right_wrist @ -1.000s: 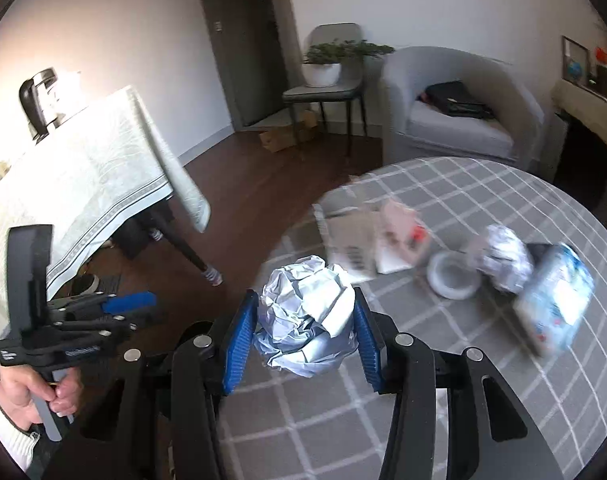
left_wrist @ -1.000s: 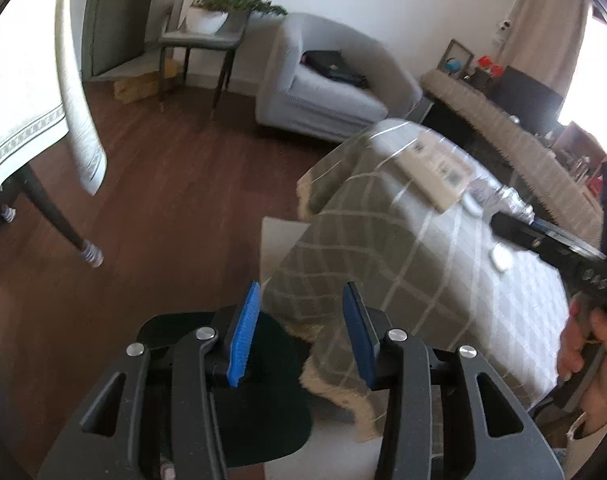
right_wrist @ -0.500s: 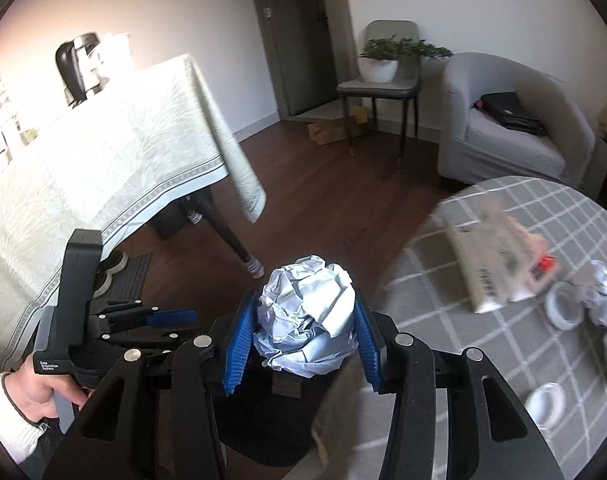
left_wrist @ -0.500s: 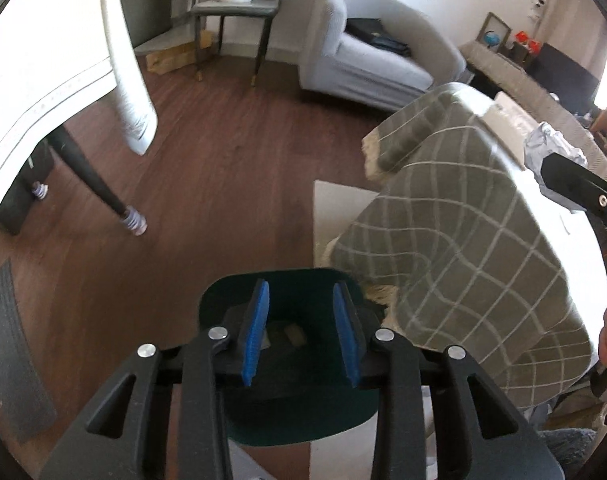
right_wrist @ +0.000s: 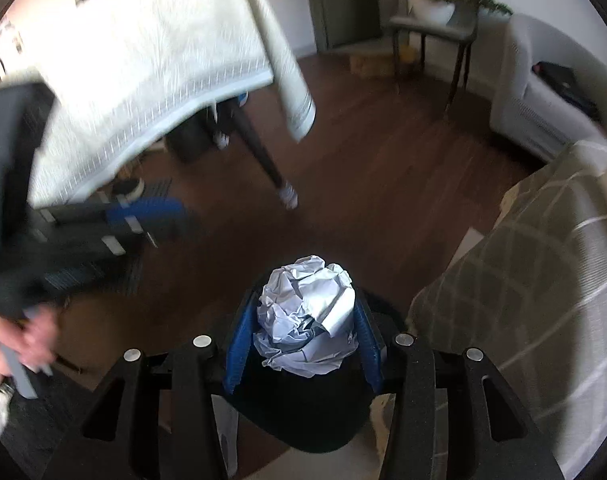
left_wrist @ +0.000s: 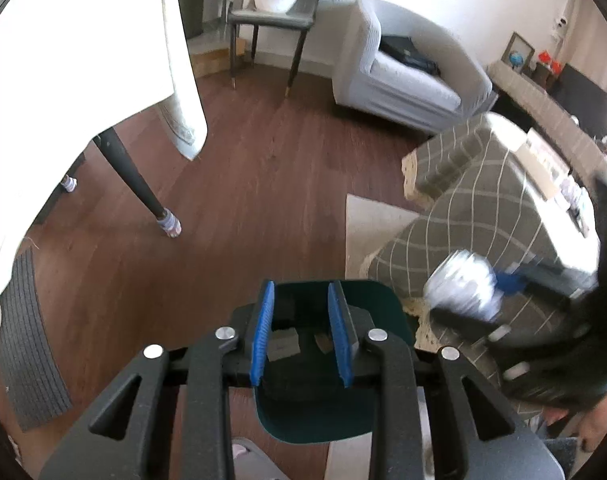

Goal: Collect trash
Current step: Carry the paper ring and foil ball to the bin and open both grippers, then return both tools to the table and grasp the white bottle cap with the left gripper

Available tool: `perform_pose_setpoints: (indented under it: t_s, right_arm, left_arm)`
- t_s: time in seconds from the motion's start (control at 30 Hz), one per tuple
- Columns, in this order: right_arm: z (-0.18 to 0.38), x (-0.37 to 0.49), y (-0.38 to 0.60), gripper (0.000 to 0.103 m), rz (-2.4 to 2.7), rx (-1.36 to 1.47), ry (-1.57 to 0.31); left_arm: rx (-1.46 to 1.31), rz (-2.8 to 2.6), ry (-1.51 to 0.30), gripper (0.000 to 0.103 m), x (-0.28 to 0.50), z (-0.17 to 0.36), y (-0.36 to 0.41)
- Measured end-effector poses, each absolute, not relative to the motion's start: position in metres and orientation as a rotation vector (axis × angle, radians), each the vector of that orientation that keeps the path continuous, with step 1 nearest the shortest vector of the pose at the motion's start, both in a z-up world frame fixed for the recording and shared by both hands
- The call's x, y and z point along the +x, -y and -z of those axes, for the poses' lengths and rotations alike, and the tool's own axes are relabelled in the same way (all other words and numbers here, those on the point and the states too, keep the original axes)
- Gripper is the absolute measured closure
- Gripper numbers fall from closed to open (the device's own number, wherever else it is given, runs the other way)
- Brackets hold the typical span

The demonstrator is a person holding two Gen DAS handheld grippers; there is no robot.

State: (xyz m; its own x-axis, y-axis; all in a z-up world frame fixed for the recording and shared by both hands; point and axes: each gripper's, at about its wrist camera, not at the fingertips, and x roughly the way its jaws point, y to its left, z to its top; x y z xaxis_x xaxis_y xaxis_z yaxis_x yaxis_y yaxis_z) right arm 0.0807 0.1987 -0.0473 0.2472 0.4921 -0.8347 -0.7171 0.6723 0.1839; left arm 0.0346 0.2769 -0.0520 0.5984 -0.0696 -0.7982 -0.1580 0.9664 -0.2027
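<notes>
Right claw (right_wrist: pixel 303 336) clenches a paper ball (right_wrist: pixel 307 316) right above the dark bin (right_wrist: pixel 303 432), not yet dropped, while left claw (left_wrist: pixel 301 332), jaws just narrowing on nothing, hangs over that bin, where scraps lie; more trash seems left on the counter (left_wrist: pixel 483 208)

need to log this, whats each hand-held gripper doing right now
left hand-held gripper: open, empty, jaws just been closing
right hand-held gripper: shut on paper ball

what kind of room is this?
Most likely a home living and dining room: grey armchair, table with a white tablecloth, plaid-covered low table, wood floor.
</notes>
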Motion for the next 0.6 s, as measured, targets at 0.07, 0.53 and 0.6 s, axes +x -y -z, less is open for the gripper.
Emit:
perform_pose_setpoints:
  t_s: [0.07,0.53,0.6]
  right_arm:
    - [0.058,0.076,-0.207,0.046,-0.853,-0.296,-1.056]
    - [0.005,0.073,-0.183,0.042,-0.856,-0.225,-0.928]
    - [-0.009,0.076,-0.171,0.042,-0.845,-0.207,-0.889]
  left_arm:
    - [-0.271,-0.049,-0.904,0.078,0.033,0.044,-0.278]
    - [-0.299,0.012,-0.648,0.078,0.022,-0.030,-0.250]
    - [-0.298,0.020,-0.635,0.078,0.024,-0.035,-0.242]
